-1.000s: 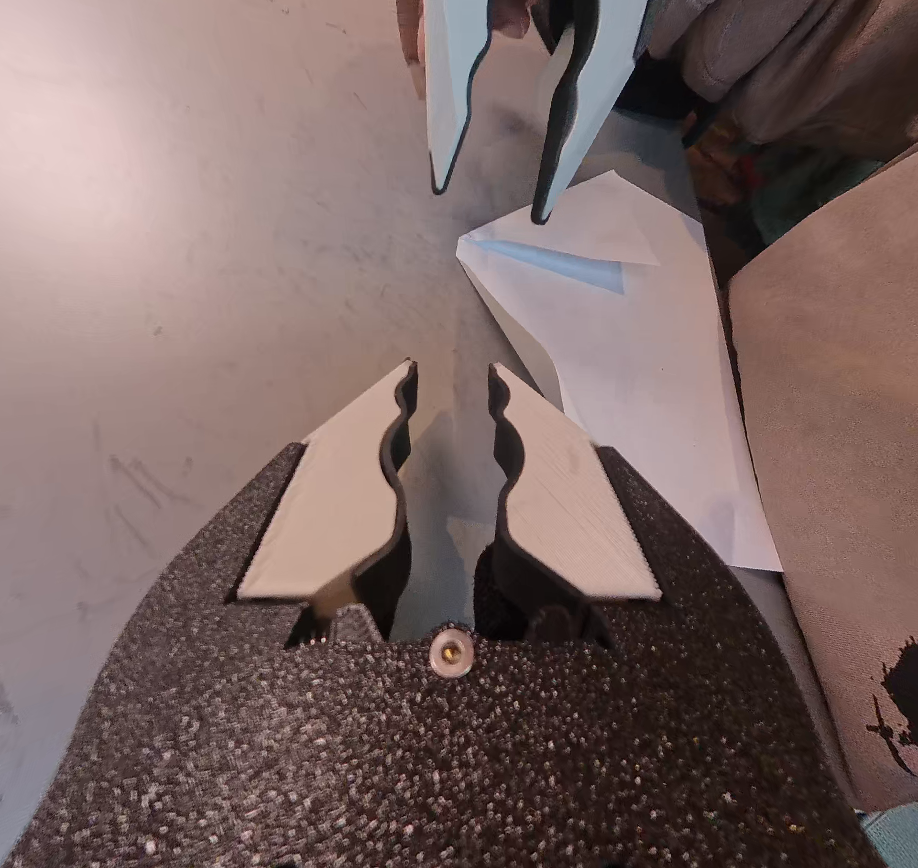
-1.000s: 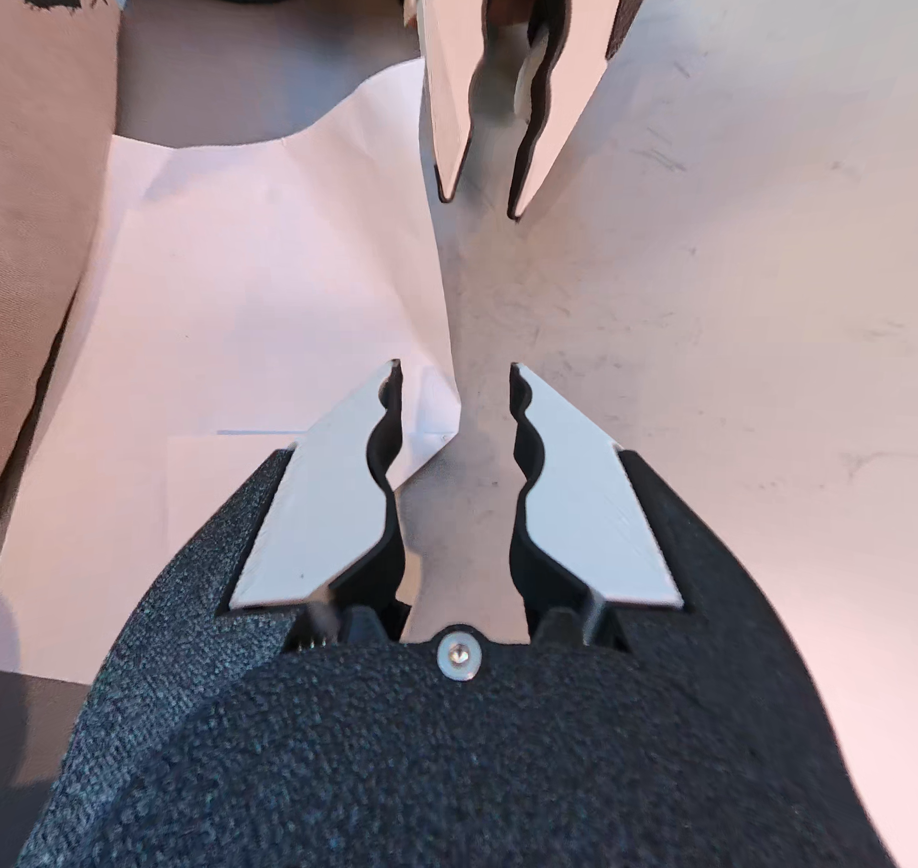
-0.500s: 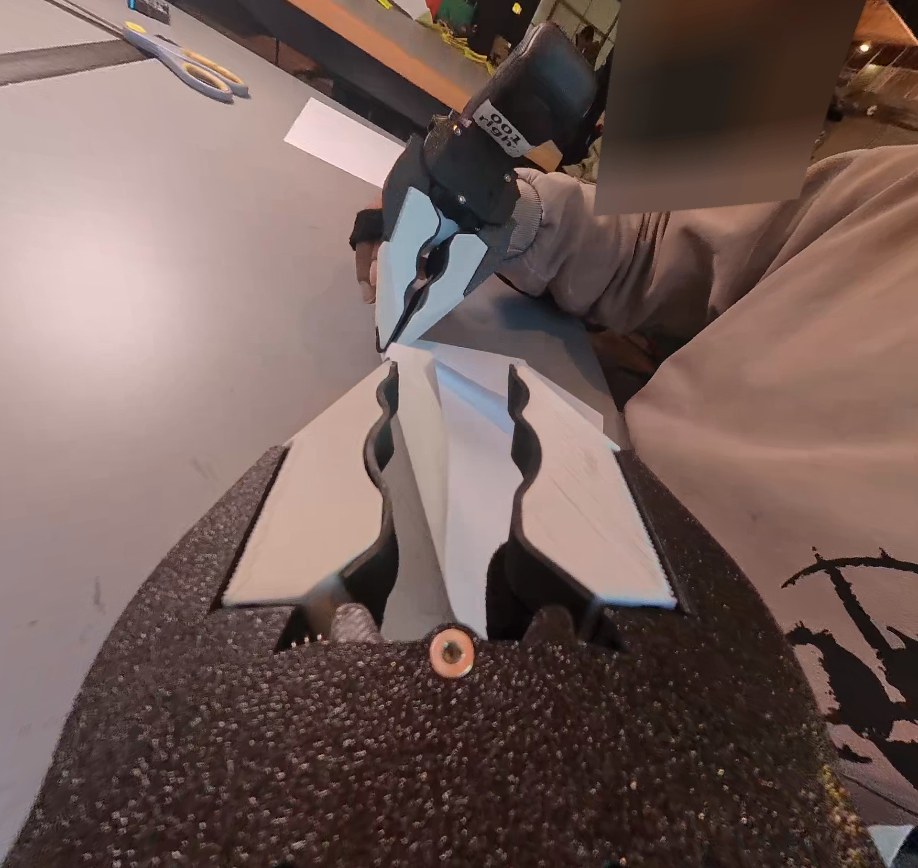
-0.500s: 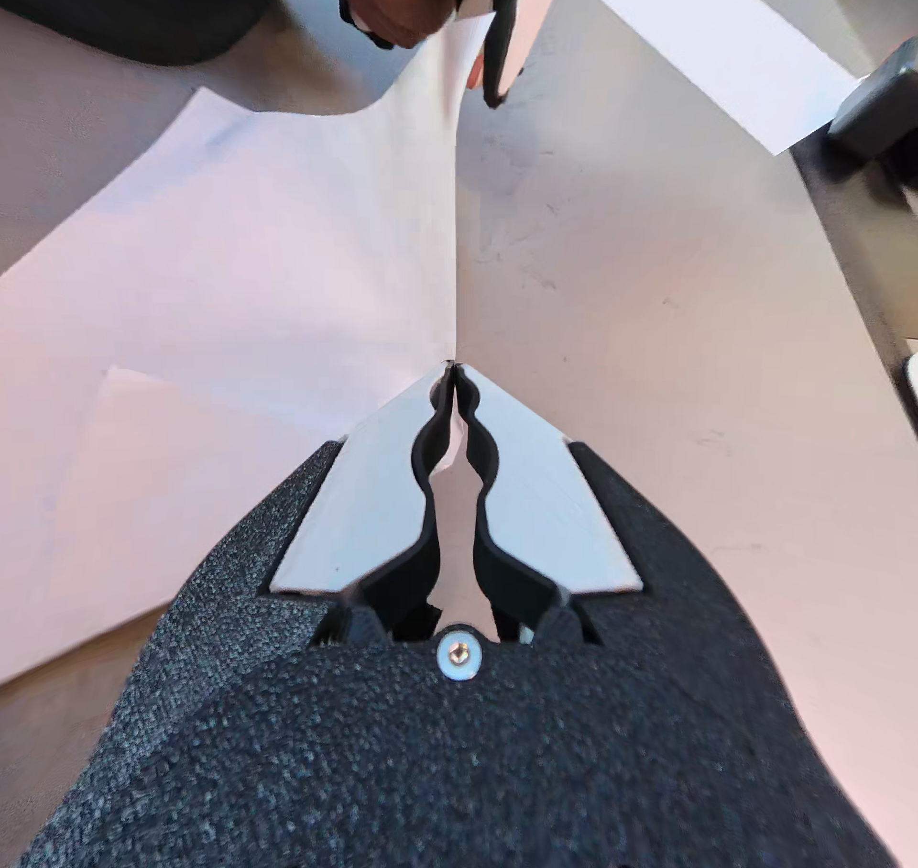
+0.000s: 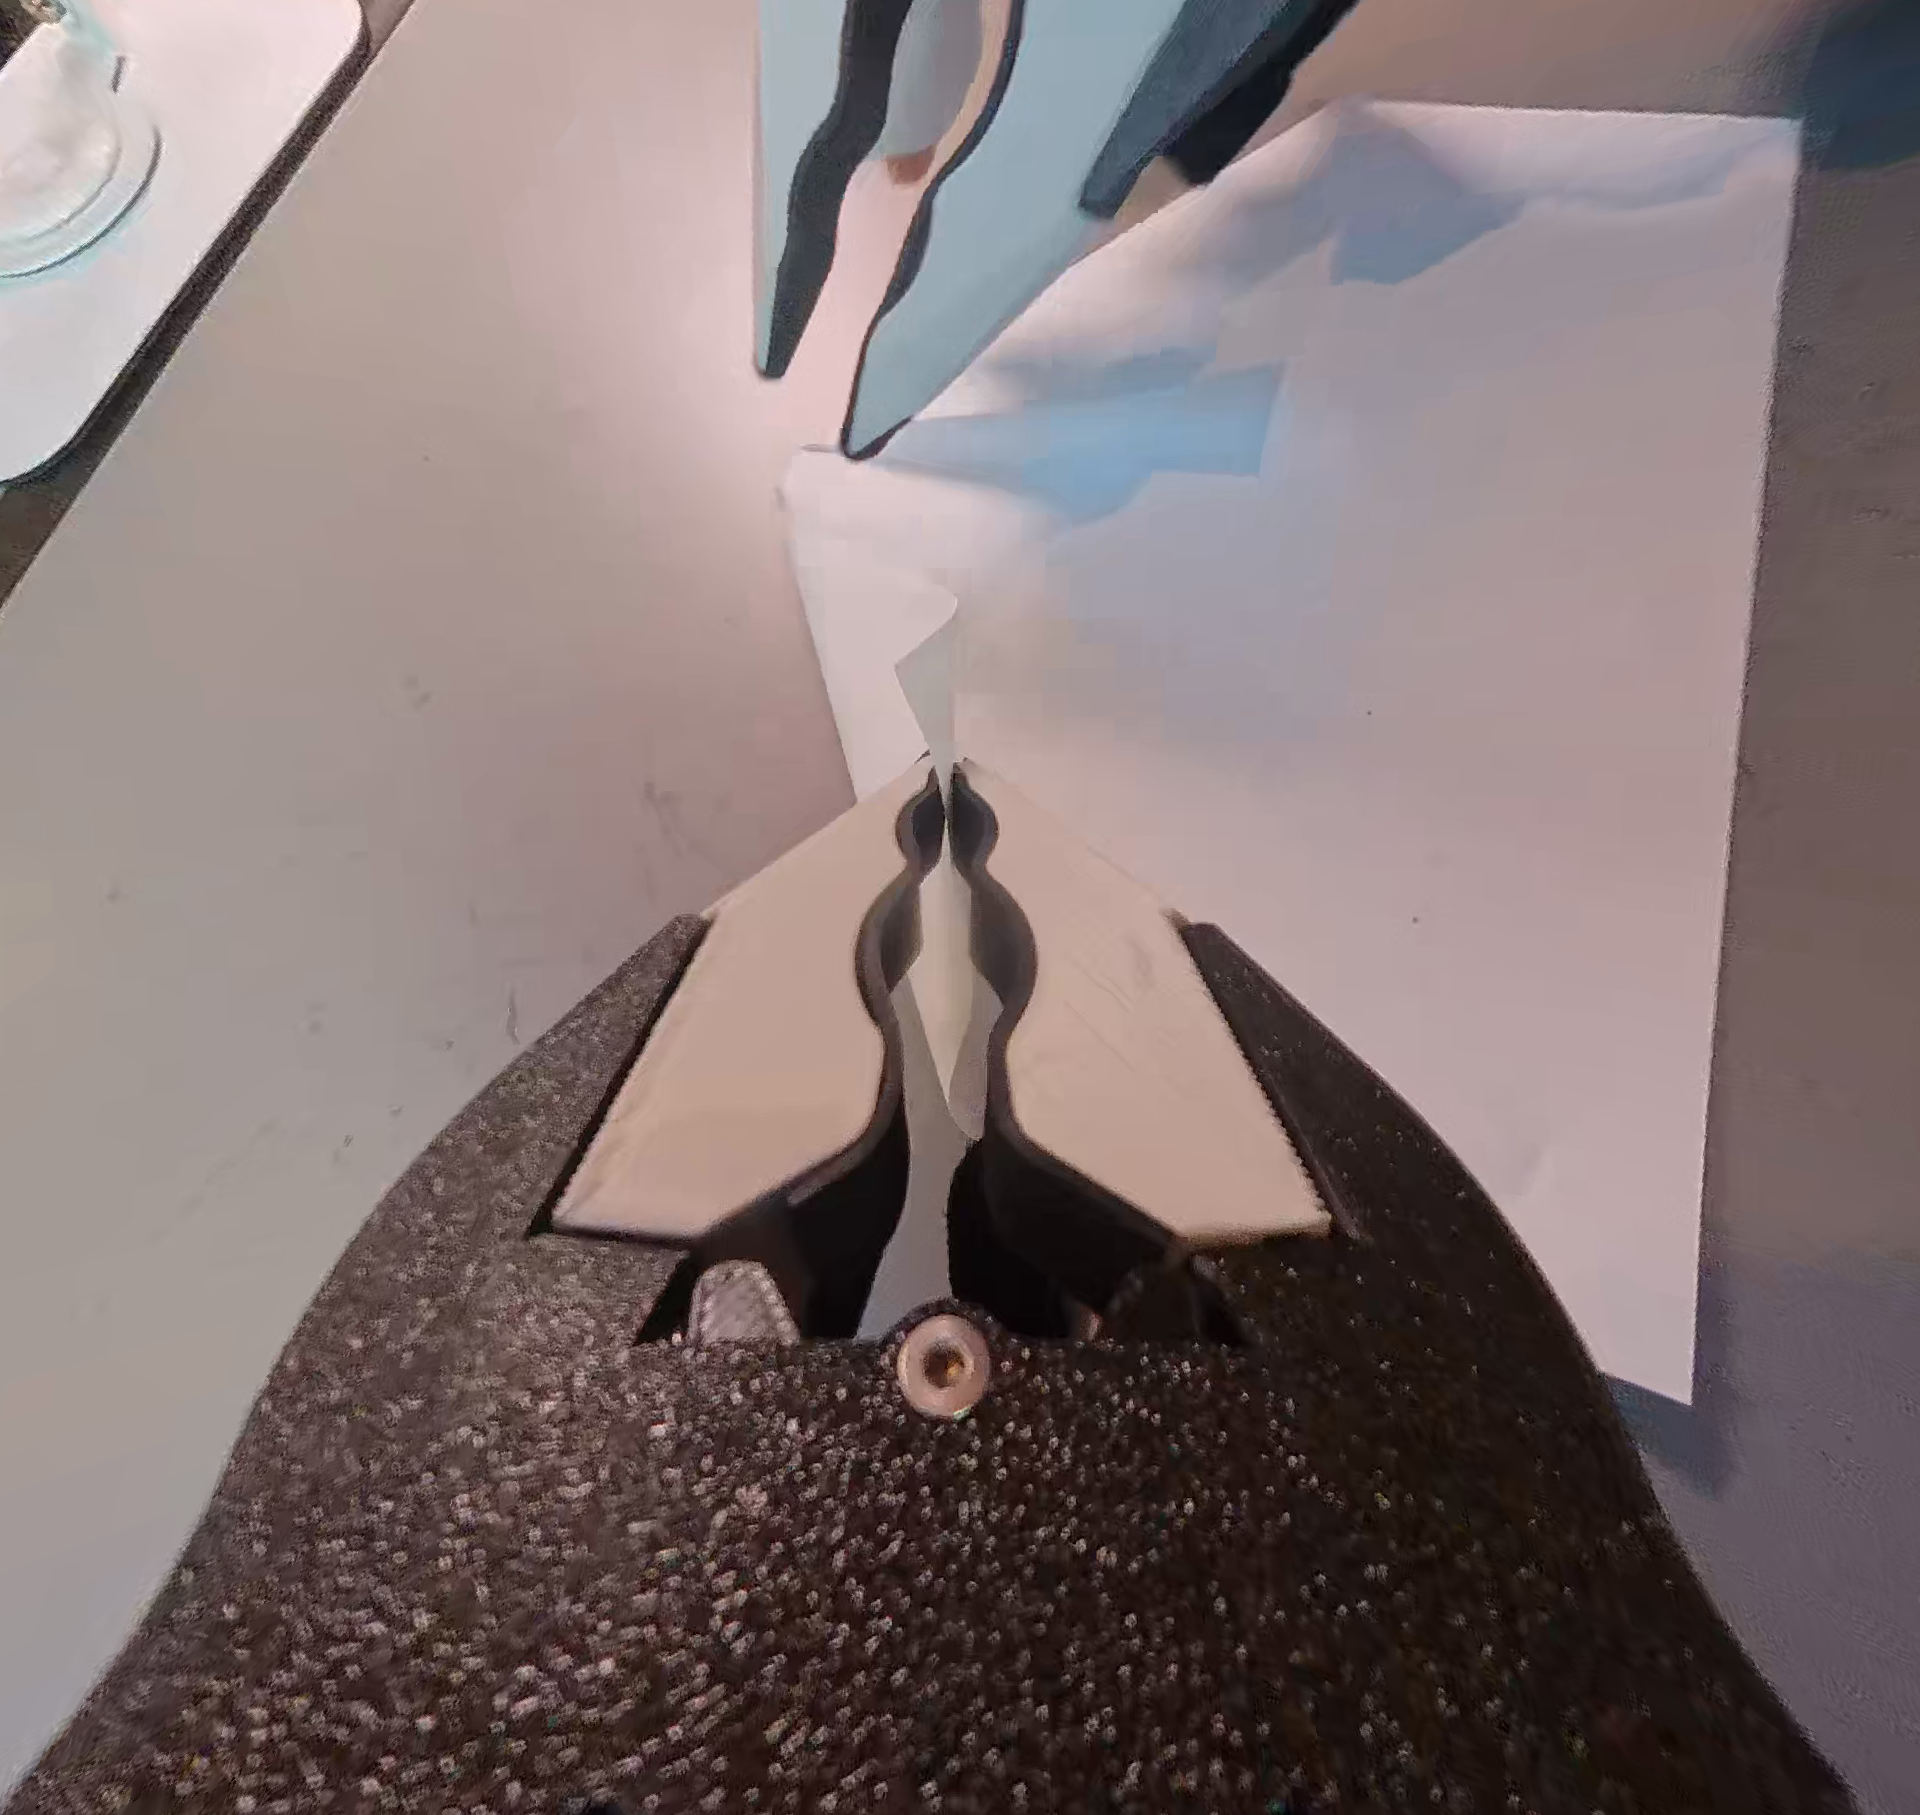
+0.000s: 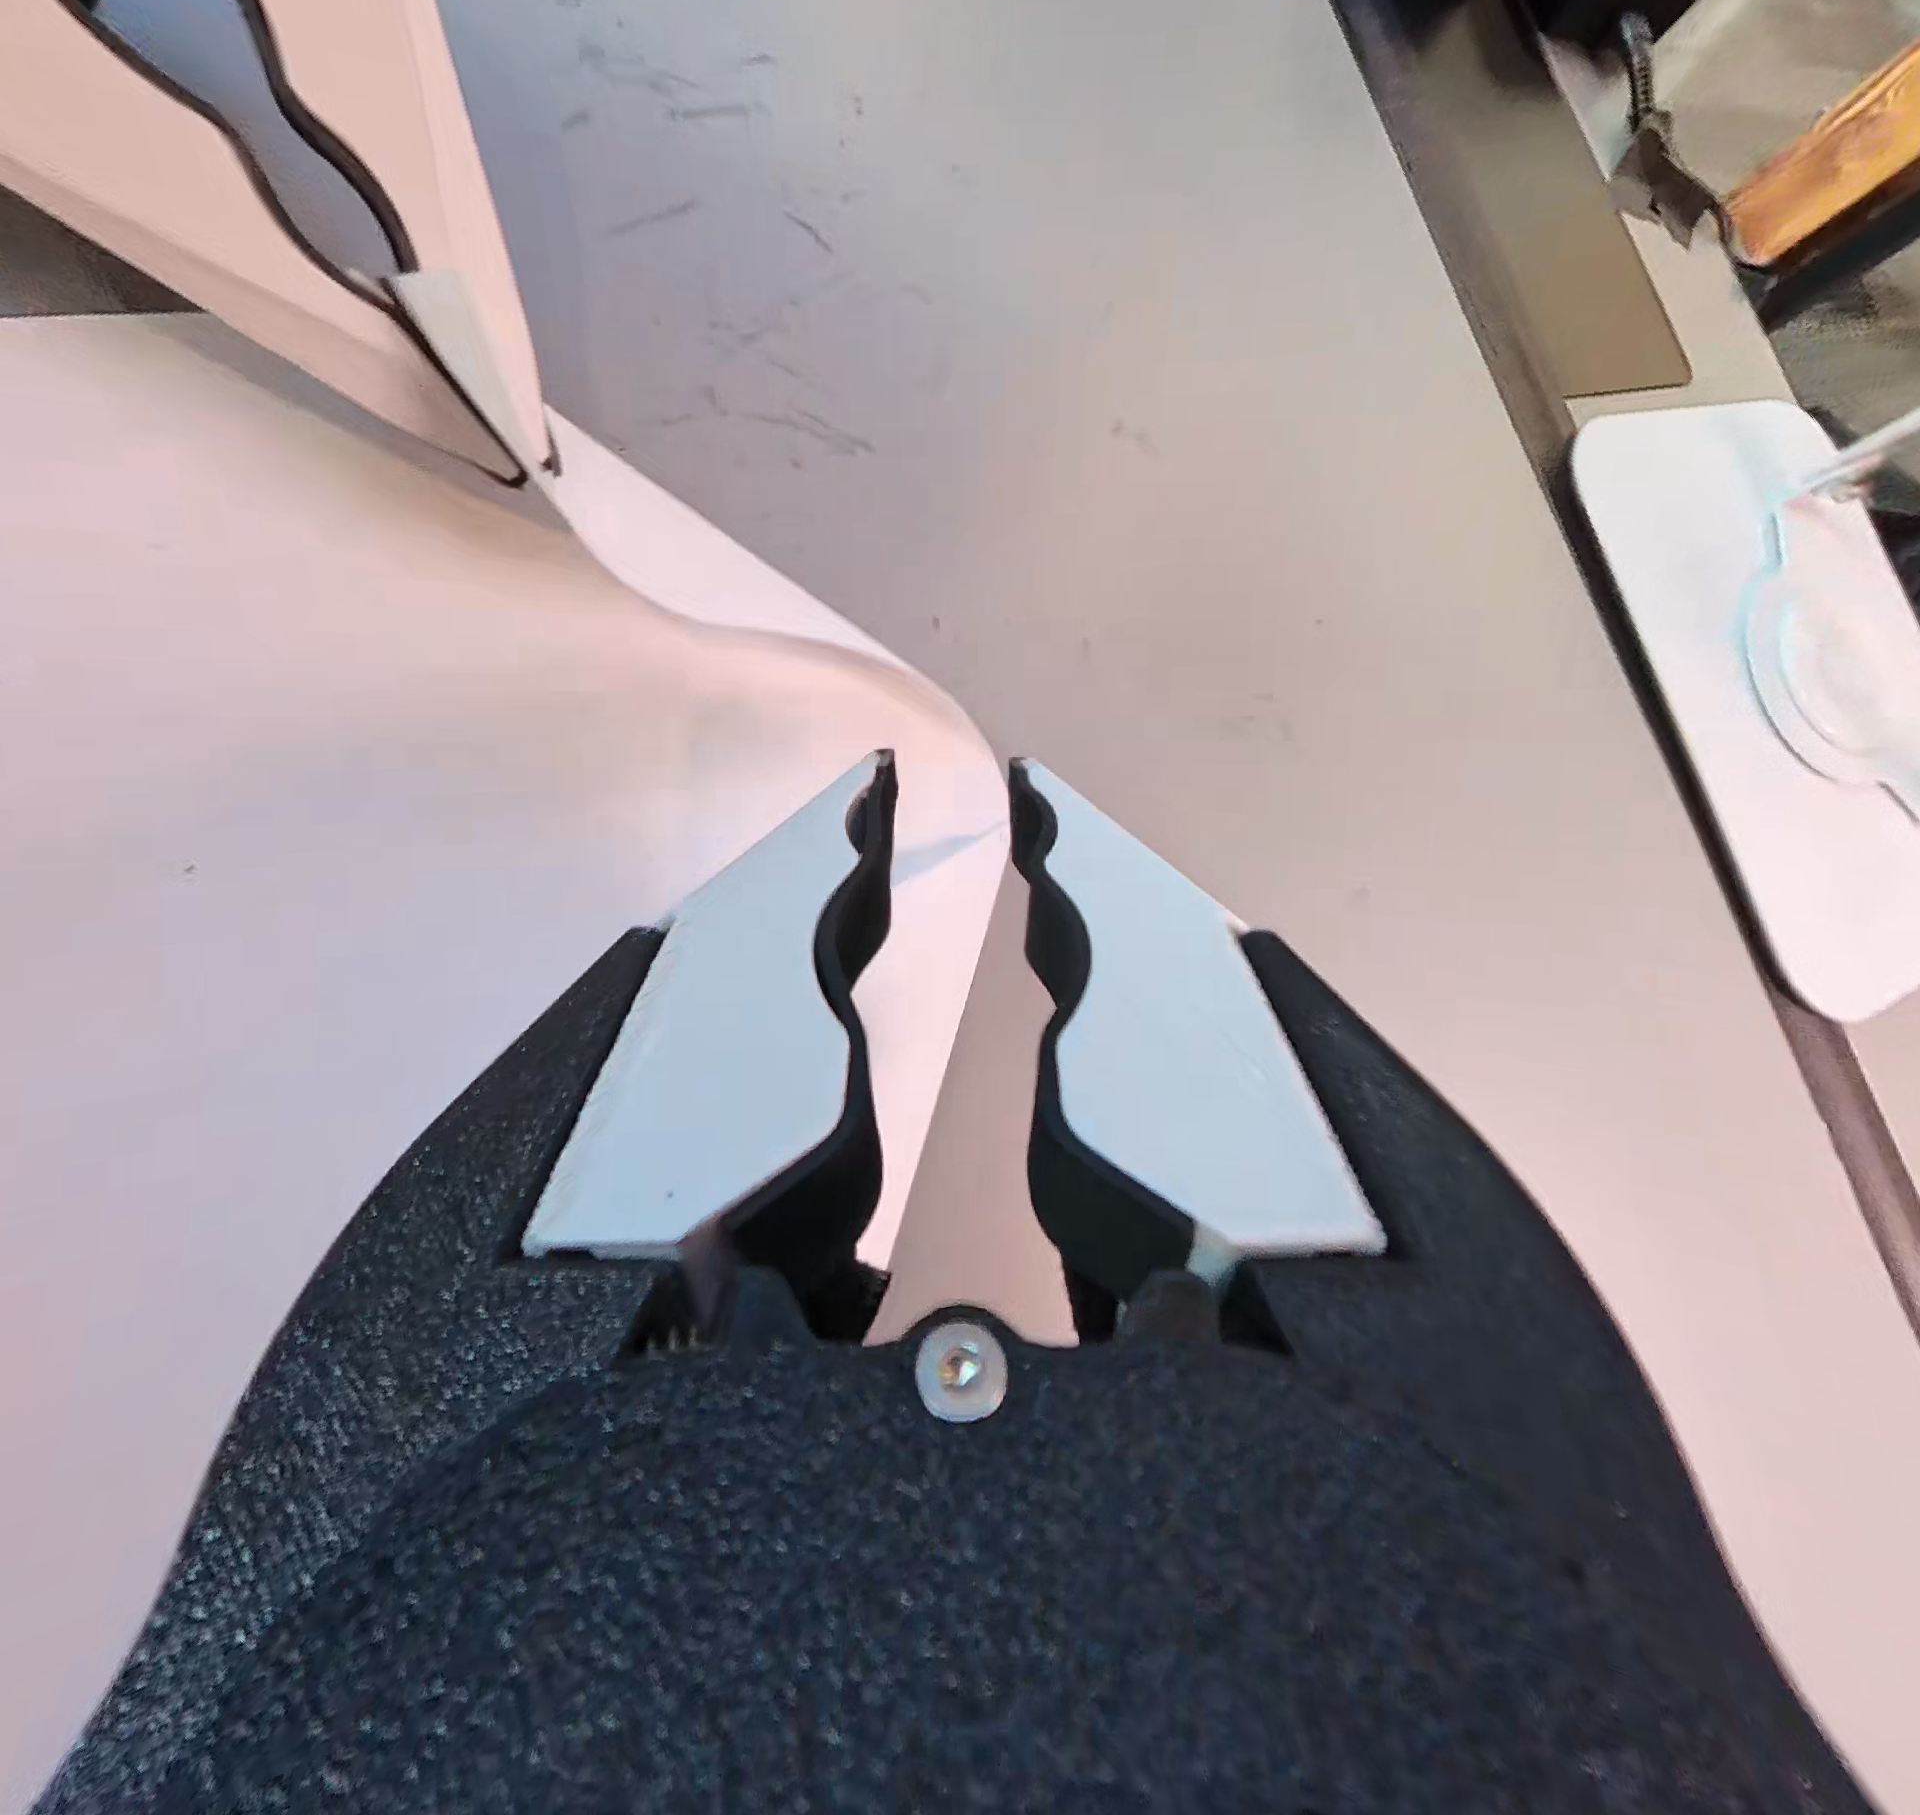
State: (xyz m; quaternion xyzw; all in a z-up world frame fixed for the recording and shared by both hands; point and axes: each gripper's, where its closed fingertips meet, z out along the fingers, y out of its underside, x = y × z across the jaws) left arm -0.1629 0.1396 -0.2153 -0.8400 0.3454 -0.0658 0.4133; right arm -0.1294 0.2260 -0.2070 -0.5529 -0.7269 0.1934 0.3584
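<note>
Left gripper (image 5: 948, 778) pinched on the paper (image 5: 1351, 726) edge; right gripper (image 6: 948, 763) parted, apparently straddling a raised fold; thin, limp sheet, best gripped at edges.

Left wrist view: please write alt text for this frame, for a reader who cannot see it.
The left hand-held gripper is shut on a raised corner of a white paper sheet lying on a grey table. The right hand-held gripper, fingers apart, points down at the sheet's far corner. A clear glass stands on a white mat at the upper left.
</note>
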